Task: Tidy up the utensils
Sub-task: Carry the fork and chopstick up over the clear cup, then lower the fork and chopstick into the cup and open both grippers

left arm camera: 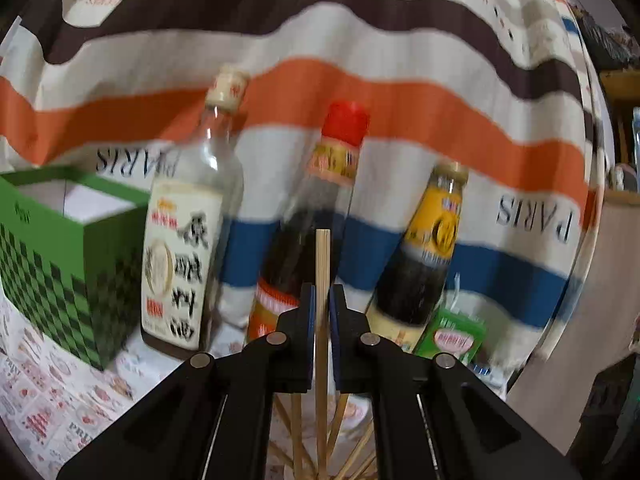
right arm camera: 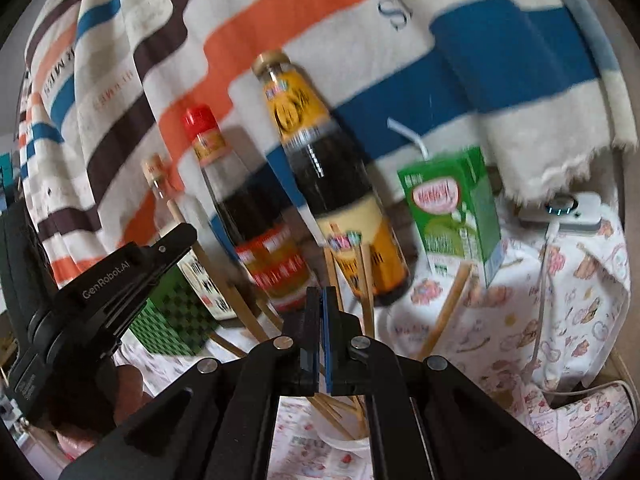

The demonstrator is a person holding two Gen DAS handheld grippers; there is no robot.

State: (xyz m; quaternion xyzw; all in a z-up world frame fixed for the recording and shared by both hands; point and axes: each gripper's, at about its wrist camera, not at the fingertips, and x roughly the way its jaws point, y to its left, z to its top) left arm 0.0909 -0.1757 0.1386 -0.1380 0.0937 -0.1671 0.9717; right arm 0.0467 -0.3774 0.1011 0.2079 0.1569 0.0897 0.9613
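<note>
**Left claw gripped one chopstick above the cup; right claw pressed shut with nothing in it**

Nearest to me, the left claw was closed down on a single wooden chopstick, which stood upright between its pads with its squared end poking out beyond the tips. Under that claw, more chopsticks fanned out in a spray. From the other side, the right claw had its two pads pressed together, no gap between them, and it held nothing. Just below it sat the white cup with the bundle of chopsticks leaning out of it at different angles, their ends rising past the claw.

The cup stood on a tabletop covered in a cartoon-printed cloth. Off to the left stood a green checkered box, open at the top. Beside it rose a clear glass bottle with a white label, then a dark sauce bottle with a red cap, then a dark bottle with a yellow label, all somewhat blurred. To the right of these stood a green drink carton with a bent white straw. Farther right lay a small white device with a cable running from it.

Behind everything hung a striped cloth in orange, brown and blue, printed with "PARIS".
</note>
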